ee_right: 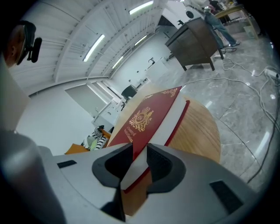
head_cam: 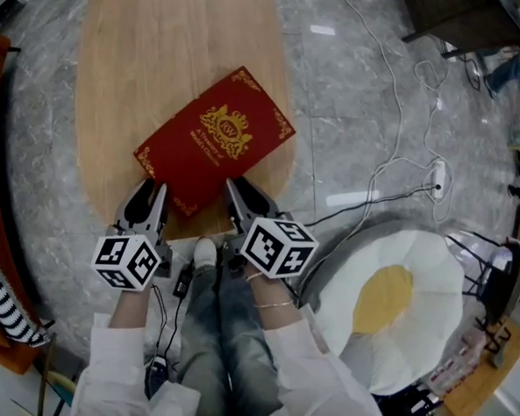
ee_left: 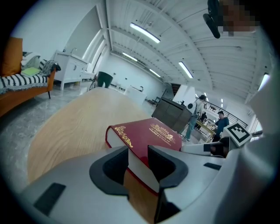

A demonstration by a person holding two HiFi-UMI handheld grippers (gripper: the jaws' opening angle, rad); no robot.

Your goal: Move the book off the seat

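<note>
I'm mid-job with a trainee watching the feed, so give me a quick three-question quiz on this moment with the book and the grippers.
1. Multiple choice: What is directly under the red book?
A) the marble floor
B) the wooden seat
C) the white cushion
2. True or false: The left gripper has nothing between its fingers.
3. Fill in: The crest printed on the book's cover is ____ in colour.

Key
1. B
2. False: a corner of the book sits between them.
3. gold
</note>
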